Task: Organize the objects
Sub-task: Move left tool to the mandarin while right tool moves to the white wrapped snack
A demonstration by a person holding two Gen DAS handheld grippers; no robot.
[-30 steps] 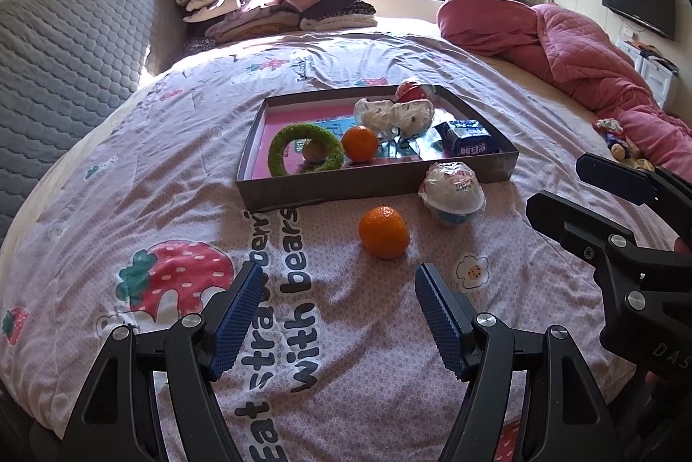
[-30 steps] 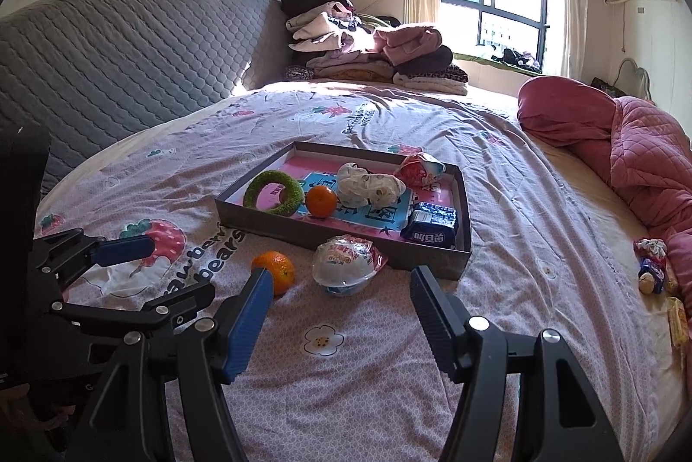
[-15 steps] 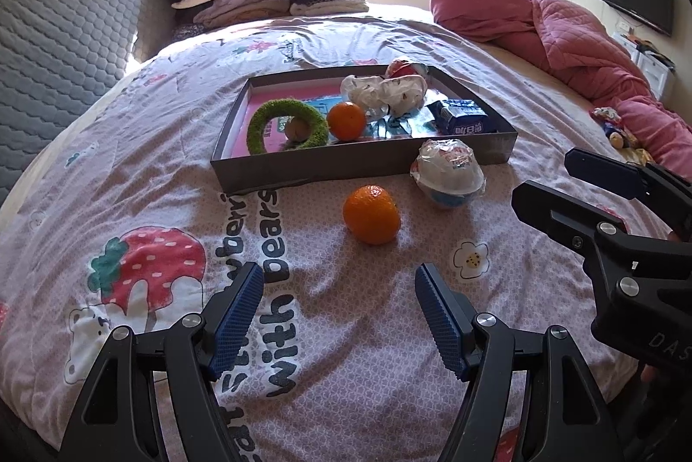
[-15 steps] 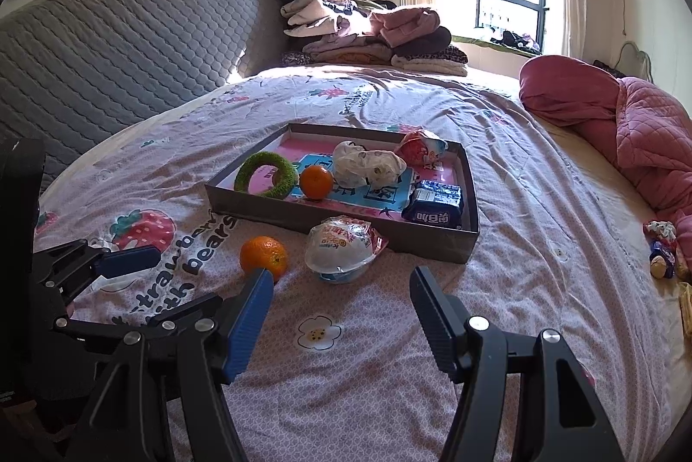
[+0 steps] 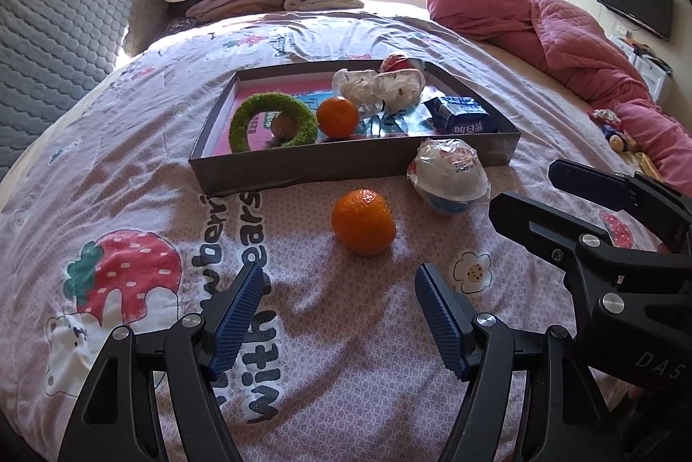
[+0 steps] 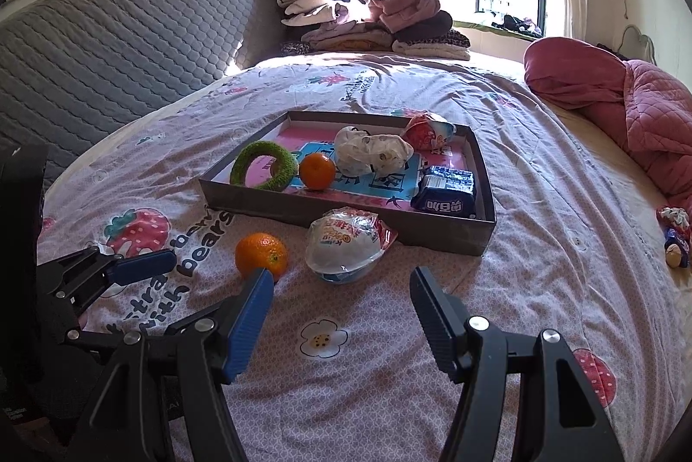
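The left gripper (image 5: 339,297) hangs wide and empty, just near of a loose orange (image 5: 363,222) on the bedspread (image 5: 129,168). Right of it lies a wrapped egg (image 6: 344,245), touching the tray (image 6: 346,222); the right gripper (image 6: 341,304) gapes wide before it.

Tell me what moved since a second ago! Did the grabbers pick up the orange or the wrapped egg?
Nothing was picked up. Both grippers moved closer: the left gripper toward the loose orange, the right gripper toward the wrapped egg. Their jaws stayed open and empty. The orange, the egg, the tray and everything in it lie where they were.
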